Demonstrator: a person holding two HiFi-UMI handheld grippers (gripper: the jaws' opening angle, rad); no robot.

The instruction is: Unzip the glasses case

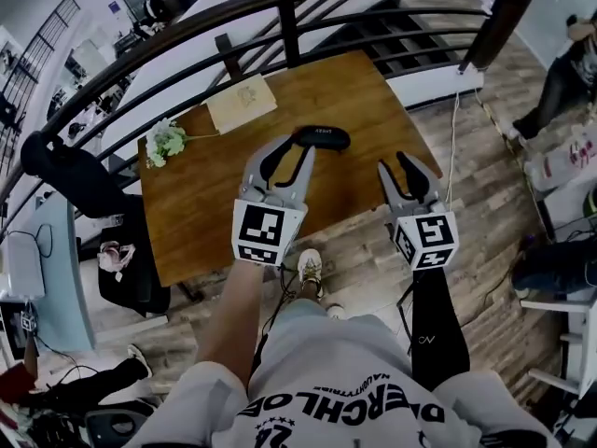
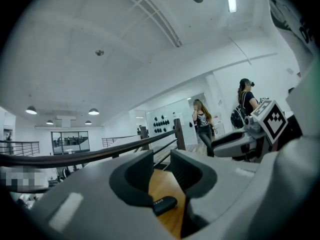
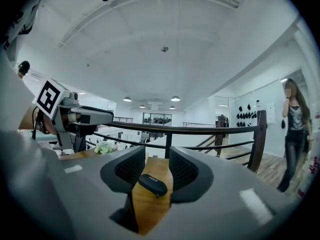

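Grippers: your left gripper (image 1: 287, 161) and right gripper (image 1: 403, 177) spread, empty.
Glasses case (image 1: 322, 136): probably light, stiff, slick; pin body, pinch zipper tab.

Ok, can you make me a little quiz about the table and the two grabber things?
1. True or false: the left gripper is holding the glasses case.
2. What lies near the table's left edge? A: white flowers. B: a cup. C: a ball.
3. Fill in: the right gripper's fingers stand ___.
Key: 1 false, the case lies on the table, beyond open fingers. 2 A. 3 apart, gripping nothing.
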